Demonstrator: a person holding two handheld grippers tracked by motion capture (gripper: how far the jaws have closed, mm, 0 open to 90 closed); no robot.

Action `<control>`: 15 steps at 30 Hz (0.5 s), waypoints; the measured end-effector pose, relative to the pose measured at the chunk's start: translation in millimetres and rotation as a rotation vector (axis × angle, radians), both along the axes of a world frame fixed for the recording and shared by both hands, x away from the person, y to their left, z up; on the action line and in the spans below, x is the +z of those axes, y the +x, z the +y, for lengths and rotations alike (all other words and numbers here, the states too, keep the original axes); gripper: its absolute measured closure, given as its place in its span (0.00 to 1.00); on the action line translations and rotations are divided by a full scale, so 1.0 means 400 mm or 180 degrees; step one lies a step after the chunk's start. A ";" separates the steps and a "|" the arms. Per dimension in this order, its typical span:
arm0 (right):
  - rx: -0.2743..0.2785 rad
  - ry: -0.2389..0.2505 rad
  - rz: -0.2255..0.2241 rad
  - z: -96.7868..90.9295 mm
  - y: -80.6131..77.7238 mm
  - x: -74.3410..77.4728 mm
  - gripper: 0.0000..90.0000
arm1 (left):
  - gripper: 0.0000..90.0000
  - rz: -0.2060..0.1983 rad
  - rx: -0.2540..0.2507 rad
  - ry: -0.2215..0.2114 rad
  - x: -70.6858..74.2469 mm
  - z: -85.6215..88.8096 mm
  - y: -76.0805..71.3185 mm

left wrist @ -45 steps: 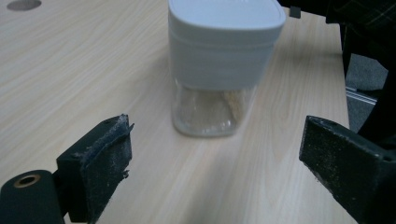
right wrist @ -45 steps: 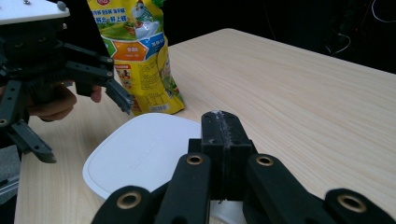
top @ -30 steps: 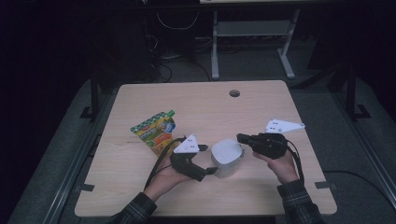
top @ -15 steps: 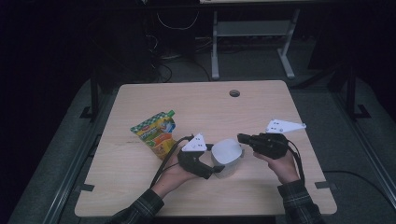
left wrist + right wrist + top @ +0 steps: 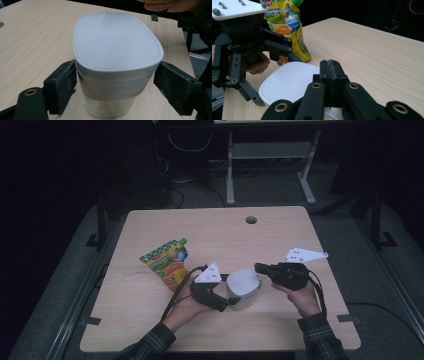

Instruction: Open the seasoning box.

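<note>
A clear container with a white lid stands upright on the table's near middle. My left gripper reaches it from the left. Its jaws have just been closing, and both pads now press the container just under the lid. My right gripper hovers at the container's right side, shut with nothing in it. Its closed tips sit just above the lid's edge.
A green and yellow spouted pouch lies flat to the left of the container, close behind the left hand. The wooden table has a cable hole near its far edge. Desk legs and cables stand beyond it.
The left gripper's jaws have drawn in around the container. Both hands stay about where they were, and the container has not moved.
</note>
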State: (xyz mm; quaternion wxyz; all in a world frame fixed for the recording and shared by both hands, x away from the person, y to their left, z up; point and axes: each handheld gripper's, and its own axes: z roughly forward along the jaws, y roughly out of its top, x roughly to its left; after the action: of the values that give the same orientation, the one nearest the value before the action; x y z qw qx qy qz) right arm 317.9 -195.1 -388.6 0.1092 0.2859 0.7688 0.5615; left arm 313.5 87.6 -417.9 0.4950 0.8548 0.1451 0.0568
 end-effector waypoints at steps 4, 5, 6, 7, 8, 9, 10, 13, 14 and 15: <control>-0.0008 -0.0001 -0.0003 -0.001 -0.001 0.001 0.99 | 0.23 0.0036 0.0005 -0.0090 0.006 0.006 0.001; -0.0007 0.0002 -0.0001 -0.002 -0.002 0.002 0.99 | 0.25 0.0038 0.0010 -0.0141 0.011 0.010 0.001; -0.0014 -0.0004 -0.0001 -0.003 -0.002 0.003 0.99 | 0.29 0.0028 -0.0010 -0.0138 0.015 0.014 0.002; -0.0015 -0.0007 -0.0004 -0.003 -0.002 0.003 0.99 | 0.33 0.0014 -0.0017 -0.0145 0.016 0.015 0.003; -0.0016 -0.0005 -0.0005 -0.004 -0.003 0.003 0.99 | 0.36 0.0015 -0.0032 -0.0140 0.017 0.016 0.004; -0.0017 -0.0002 -0.0009 -0.005 -0.003 0.004 0.99 | 0.37 0.0020 -0.0030 -0.0146 0.016 0.016 0.004; -0.0021 -0.0004 -0.0016 -0.006 -0.003 0.004 0.99 | 0.36 0.0018 -0.0029 -0.0149 0.015 0.015 0.003; -0.0024 0.0001 -0.0016 -0.008 -0.006 0.007 0.99 | 0.38 -0.0015 -0.0036 -0.0143 0.017 0.015 0.002; -0.0023 -0.0007 -0.0023 -0.009 -0.006 0.007 0.99 | 0.38 -0.0011 -0.0034 -0.0144 0.018 0.016 0.002; -0.0025 -0.0011 -0.0020 -0.010 -0.008 0.008 0.99 | 0.39 -0.0009 -0.0025 -0.0157 0.019 0.017 0.002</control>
State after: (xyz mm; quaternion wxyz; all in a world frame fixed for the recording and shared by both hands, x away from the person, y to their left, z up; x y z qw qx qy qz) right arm 314.8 -199.1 -385.3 0.1143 0.2868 0.7683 0.5607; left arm 314.2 94.2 -410.2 0.5163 0.8428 0.1424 0.0525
